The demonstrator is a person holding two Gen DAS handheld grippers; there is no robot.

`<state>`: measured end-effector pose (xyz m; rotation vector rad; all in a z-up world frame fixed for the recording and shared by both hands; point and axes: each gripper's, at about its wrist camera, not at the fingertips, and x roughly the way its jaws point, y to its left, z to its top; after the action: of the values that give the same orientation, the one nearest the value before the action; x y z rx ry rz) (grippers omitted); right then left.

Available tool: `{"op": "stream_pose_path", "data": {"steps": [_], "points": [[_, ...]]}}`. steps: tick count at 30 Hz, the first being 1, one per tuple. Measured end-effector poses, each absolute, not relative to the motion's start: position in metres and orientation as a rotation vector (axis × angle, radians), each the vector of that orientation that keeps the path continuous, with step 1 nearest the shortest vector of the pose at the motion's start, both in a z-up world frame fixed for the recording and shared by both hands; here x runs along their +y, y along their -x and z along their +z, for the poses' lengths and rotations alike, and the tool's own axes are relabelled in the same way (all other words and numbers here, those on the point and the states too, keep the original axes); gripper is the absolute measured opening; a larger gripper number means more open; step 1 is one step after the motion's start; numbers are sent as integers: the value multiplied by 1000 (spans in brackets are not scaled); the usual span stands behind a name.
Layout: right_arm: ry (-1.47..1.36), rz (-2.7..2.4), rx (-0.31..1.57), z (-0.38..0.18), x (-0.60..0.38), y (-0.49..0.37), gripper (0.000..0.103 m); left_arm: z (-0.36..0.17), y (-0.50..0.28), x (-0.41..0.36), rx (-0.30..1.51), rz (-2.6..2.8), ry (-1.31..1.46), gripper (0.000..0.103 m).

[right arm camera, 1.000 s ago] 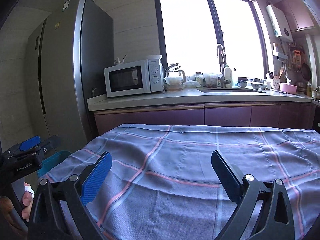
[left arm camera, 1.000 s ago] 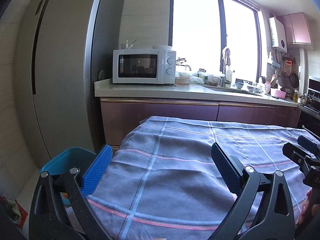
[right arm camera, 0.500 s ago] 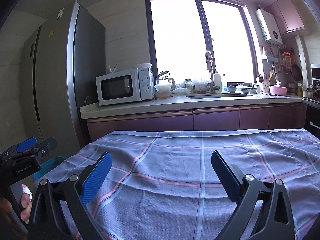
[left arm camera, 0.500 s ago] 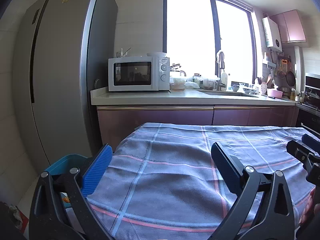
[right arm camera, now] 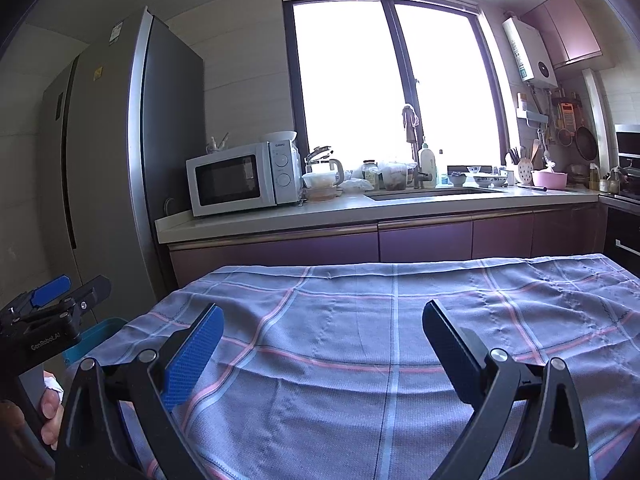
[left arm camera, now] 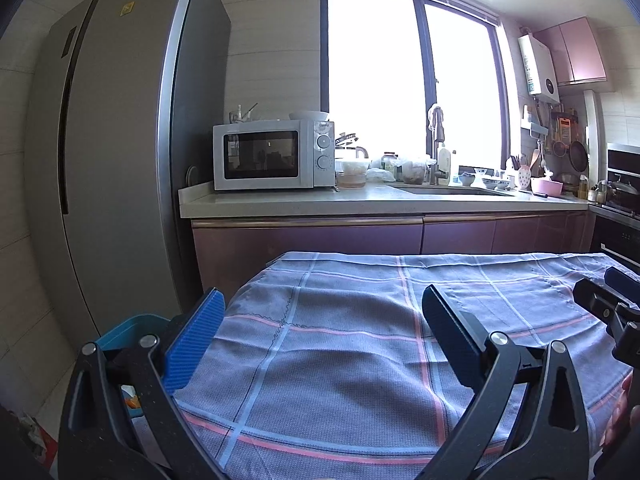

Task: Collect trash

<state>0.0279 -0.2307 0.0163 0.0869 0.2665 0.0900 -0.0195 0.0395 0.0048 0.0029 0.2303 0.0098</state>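
My left gripper (left arm camera: 320,336) is open and empty, held above the near left part of a table under a blue-grey checked cloth (left arm camera: 360,320). My right gripper (right arm camera: 320,344) is open and empty above the same cloth (right arm camera: 400,320). A blue bin (left arm camera: 128,330) stands on the floor left of the table; something orange shows inside it. The bin also shows in the right wrist view (right arm camera: 96,336). No trash shows on the cloth. The left gripper appears at the left edge of the right wrist view (right arm camera: 52,300).
A tall grey fridge (left arm camera: 112,152) stands at the left. A counter (left arm camera: 360,200) behind the table carries a microwave (left arm camera: 272,154), jars and a sink. An oven (left arm camera: 620,208) is at the right. Colourful scraps (left arm camera: 34,434) lie on the floor at the lower left.
Both grippers have tilted upward and drawn back a little, so more window and ceiling show. Both stay open and empty.
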Motion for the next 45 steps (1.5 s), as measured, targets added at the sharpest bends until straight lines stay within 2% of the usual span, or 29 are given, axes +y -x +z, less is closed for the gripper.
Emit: {"op": "stream_pose_path", "data": {"steps": [45], "points": [[-88,59,268,16,-237,-27,96,2,22,45,231,12,7,97]]}}
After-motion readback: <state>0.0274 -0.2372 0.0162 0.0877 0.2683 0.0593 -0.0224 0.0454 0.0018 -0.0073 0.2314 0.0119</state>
